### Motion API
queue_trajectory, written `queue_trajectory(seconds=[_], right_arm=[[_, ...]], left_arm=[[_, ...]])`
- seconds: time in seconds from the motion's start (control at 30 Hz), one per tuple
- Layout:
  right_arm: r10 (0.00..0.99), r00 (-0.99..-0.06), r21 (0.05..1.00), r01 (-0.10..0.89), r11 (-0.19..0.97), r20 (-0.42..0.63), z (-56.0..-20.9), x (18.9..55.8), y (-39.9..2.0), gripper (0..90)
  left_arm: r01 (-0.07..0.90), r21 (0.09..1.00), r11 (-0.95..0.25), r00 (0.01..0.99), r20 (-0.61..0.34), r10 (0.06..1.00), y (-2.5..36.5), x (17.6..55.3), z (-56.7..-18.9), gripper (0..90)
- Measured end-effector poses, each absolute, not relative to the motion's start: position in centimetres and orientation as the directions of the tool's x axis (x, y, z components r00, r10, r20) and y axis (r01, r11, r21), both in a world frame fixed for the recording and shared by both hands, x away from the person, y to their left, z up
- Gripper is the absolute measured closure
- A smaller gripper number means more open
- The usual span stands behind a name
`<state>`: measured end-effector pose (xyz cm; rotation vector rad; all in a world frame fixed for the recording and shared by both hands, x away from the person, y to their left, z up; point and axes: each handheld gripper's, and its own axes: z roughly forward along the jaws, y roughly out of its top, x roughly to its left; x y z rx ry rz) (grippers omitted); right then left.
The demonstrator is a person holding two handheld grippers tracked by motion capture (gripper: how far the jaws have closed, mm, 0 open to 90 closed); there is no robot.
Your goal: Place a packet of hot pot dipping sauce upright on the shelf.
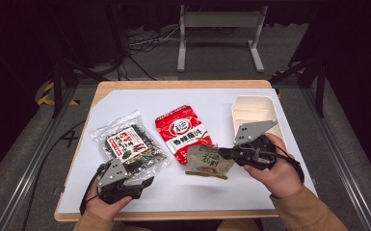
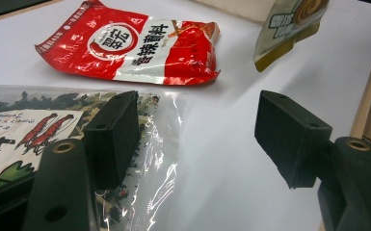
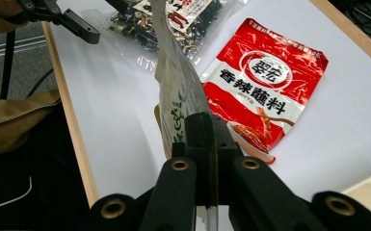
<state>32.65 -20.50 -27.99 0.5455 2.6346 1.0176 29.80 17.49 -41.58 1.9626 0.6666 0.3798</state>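
Note:
My right gripper [image 1: 223,153] is shut on the edge of a small beige snack pouch [image 1: 208,161], which hangs lifted off the white table sheet; in the right gripper view the pouch [image 3: 176,82] stands edge-on between the closed jaws of my right gripper [image 3: 207,139]. A red seasoning packet [image 1: 183,132] lies flat at the table's middle. A clear bag of dark dried bits [image 1: 129,144] lies to its left. My left gripper [image 1: 142,180] rests open at that bag's near corner; in the left gripper view one pad [image 2: 113,137] lies over the clear bag [image 2: 38,130], the other over bare sheet.
A cream rectangular tray [image 1: 253,113] stands at the table's right side behind my right hand. The white sheet [image 1: 192,185] covers a wooden tabletop. Metal frame legs and cables lie on the floor beyond the far edge.

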Motion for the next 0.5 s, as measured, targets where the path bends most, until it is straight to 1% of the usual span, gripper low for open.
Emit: queue_trajectory(seconds=[0.3, 0.5], right_arm=[[0.448, -0.882, 0.681, 0.241, 0.692, -0.143, -26.5, 33.5, -21.5, 89.7], [0.474, -0.866, 0.696, 0.240, 0.677, -0.162, -24.9, 34.3, -22.9, 89.7]], left_arm=[[0.292, 0.886, -0.361, 0.797, -0.016, 0.604, 17.6, 29.9, -41.6, 32.8], [0.291, 0.885, -0.365, 0.794, -0.010, 0.608, 17.7, 29.9, -41.6, 32.5]])
